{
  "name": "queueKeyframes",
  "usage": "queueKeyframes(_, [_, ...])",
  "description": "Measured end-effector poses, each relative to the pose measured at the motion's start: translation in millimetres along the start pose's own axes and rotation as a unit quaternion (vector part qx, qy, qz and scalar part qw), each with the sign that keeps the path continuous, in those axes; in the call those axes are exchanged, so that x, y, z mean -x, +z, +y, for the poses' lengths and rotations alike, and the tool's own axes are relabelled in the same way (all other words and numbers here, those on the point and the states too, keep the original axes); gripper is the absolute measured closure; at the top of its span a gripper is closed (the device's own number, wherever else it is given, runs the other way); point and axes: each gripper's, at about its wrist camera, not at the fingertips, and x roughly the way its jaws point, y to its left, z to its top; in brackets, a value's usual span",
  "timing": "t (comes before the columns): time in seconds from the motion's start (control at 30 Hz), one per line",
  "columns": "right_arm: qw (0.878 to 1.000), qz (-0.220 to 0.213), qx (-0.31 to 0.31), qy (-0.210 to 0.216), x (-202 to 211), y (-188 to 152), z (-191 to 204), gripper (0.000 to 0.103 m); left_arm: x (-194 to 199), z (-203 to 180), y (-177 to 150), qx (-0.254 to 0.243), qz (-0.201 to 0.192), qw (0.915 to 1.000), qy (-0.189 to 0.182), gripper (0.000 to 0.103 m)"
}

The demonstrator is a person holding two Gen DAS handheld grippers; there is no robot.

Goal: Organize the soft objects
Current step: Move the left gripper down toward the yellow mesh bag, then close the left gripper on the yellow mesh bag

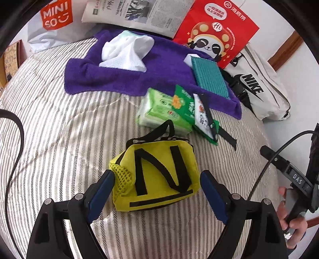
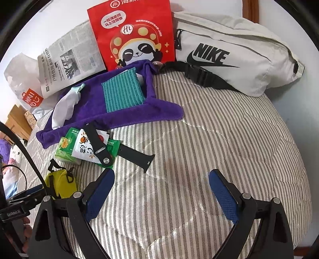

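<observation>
Two grippers over a striped quilt (image 2: pixel 219 129); soft items are scattered toward its far edge.

Left to right, far edge: white Miniso bag (image 1: pixel 51 22), newspaper (image 1: pixel 139 14), red panda paper bag (image 1: pixel 217 29), cream Nike waist bag (image 2: pixel 235 53) at the far right corner. A purple towel (image 1: pixel 119 77) lies in front of these, carrying a crumpled white cloth (image 1: pixel 125 53) on its left part and a teal sponge pad (image 1: pixel 209 77) on its right. Just nearer, off the towel's front hem: a green tissue pack (image 1: pixel 159 111), snack sachets on top of it, and a black watch strap (image 2: pixel 129 154) lying across them.

Left gripper (image 1: pixel 157 189): jaws spread wide, straddling the yellow pouch (image 1: pixel 157 175) near the quilt's middle. The pads stand beside its ends and do not appear to press it. Pouch rests flat on the quilt, its black handle loop toward the tissue pack.

Right gripper (image 2: pixel 161 191): jaws spread, nothing between them, bare quilt below.

Risks, as judged:
- Pouch is nearly as wide as the opening, so a pad could land on top of an end and shove it rather than clamp it.
- Mesh pocket by the left pad could snag.
- Soft fabric may fold and slip out on lifting.
- Handle loop could catch the sachets if dragged that way.
</observation>
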Motion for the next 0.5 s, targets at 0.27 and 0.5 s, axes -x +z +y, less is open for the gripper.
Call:
queueKeyframes(0.27, [1.0,0.003,-0.005,-0.007,-2.6,-1.3,-7.9,0.008,-12.6,8.8,0.2,-0.031,0.008,0.9987,0.04,0.016])
queueKeyframes(0.5, [1.0,0.013,-0.008,-0.008,-10.0,-1.0,-7.2,0.008,-10.8,17.0,-2.1,-0.056,-0.008,0.9976,0.04,0.038])
